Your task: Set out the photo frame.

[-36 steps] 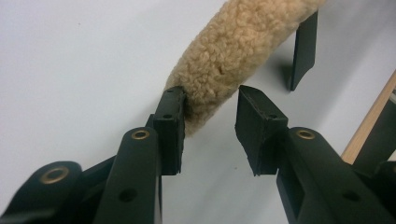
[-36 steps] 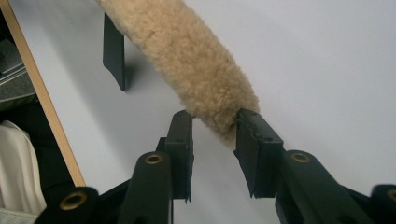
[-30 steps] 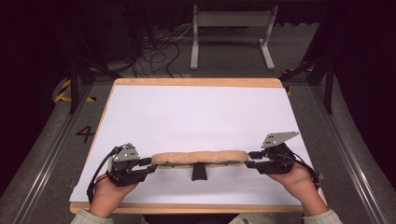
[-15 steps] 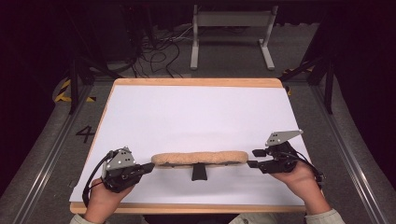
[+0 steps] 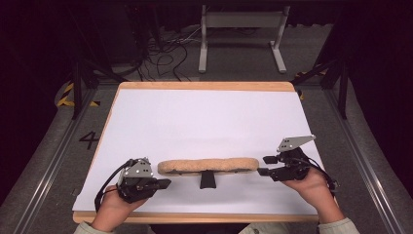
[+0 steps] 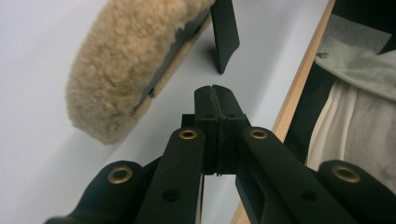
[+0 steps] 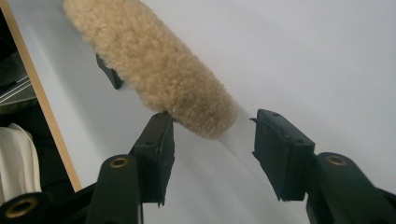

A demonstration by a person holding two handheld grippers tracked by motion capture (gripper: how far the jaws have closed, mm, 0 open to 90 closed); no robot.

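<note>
Lying lengthwise near the front edge of the desk [image 5: 209,117] is a long tan fleece pad [image 5: 208,165], with a black handle [image 5: 208,179] sticking out from its near side. The right tool [image 5: 263,165] is sitting at the pad's right end, its jaws having just been opening; they are standing apart, one pad grazing the fleece without clamping it. The left tool [image 5: 165,184] is resting just beside the pad's left end, jaws pressed together on nothing.
</note>
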